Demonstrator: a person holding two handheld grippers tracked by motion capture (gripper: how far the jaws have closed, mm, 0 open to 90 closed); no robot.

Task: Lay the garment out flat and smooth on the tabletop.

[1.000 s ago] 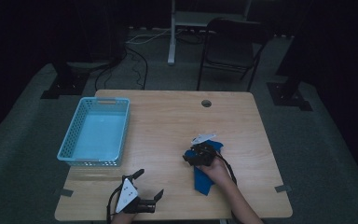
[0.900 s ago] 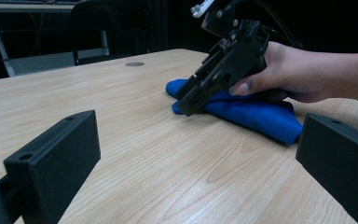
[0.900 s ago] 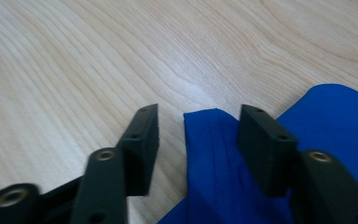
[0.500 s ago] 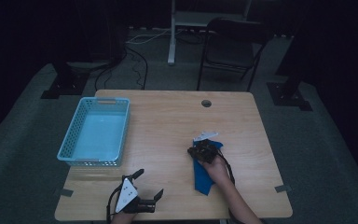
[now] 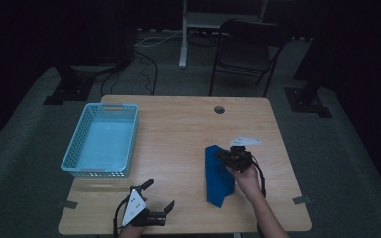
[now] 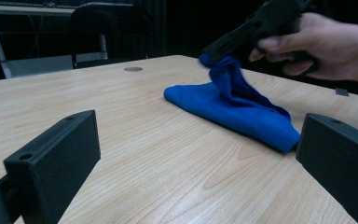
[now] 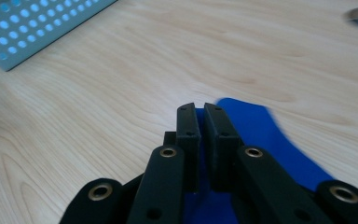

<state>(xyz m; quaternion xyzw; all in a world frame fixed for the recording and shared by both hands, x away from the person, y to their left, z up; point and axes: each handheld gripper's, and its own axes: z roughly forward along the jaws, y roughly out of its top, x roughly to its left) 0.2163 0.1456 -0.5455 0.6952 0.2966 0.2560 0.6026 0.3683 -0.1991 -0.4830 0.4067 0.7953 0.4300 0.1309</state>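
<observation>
A blue cloth [image 5: 216, 174] lies crumpled on the wooden table [image 5: 178, 129], right of centre. My right gripper [image 5: 228, 157], held in a hand, is shut on the cloth's far edge. In the left gripper view that edge of the cloth [image 6: 233, 105] hangs lifted from the right gripper [image 6: 216, 46]. In the right gripper view the jaws [image 7: 200, 109] stand almost together with blue cloth [image 7: 261, 135] between and beneath them. My left gripper [image 5: 159, 194] rests open near the table's front edge, empty, its jaws [image 6: 196, 154] pointing toward the cloth.
A light blue plastic basket [image 5: 79, 144] stands empty on the table's left side. A round cable hole [image 5: 220, 109] sits near the far edge. Behind the table are a dark chair [image 5: 248, 47] and a desk leg [image 5: 182, 34].
My right gripper has shifted slightly right and away with the cloth's edge, so the cloth now lies in a narrower, folded shape. The left gripper has stayed put.
</observation>
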